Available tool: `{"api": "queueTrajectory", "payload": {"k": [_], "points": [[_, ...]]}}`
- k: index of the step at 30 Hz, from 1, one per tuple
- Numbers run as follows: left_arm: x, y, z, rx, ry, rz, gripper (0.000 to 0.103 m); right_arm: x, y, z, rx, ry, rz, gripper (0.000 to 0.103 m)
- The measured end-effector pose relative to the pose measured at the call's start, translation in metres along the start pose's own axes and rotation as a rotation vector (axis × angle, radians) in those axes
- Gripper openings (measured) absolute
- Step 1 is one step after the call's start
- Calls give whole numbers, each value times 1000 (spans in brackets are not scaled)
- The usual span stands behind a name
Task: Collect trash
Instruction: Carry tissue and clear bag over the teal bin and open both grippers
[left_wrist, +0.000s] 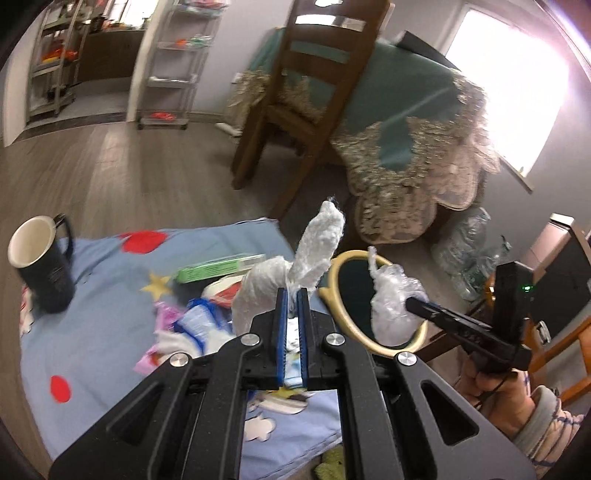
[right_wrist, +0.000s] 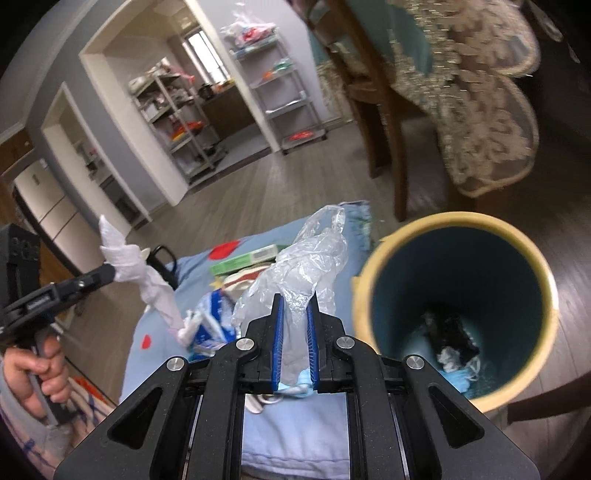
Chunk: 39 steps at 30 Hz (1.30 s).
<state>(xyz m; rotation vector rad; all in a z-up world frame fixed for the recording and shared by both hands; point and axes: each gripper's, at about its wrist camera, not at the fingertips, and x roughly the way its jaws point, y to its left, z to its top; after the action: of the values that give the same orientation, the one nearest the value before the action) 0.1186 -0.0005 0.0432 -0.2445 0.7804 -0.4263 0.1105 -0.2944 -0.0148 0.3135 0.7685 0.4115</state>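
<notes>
While my left gripper (left_wrist: 292, 295) pinches a twisted white tissue wad (left_wrist: 317, 243) between its blue pads, my right gripper (right_wrist: 295, 301) is clamped on a crumpled clear plastic glove (right_wrist: 314, 258), and both pieces hang in the air beside the cream-rimmed trash bin (right_wrist: 546, 317). That bin, teal inside, already holds a blue face mask (right_wrist: 458, 380) and some dark and white scraps at its bottom. Left of the bin lies a blue cartoon cloth (left_wrist: 110, 280) carrying a green box (left_wrist: 218, 267), blue-and-white wrappers (left_wrist: 199, 325) and, farthest from the bin, a black mug (left_wrist: 42, 269).
</notes>
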Motion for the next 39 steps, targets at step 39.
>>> {"api": "queueTrajectory", "payload": {"k": [39], "points": [[240, -147, -7, 102, 308, -124, 21, -41, -120, -4, 310, -105, -232, 13]]}}
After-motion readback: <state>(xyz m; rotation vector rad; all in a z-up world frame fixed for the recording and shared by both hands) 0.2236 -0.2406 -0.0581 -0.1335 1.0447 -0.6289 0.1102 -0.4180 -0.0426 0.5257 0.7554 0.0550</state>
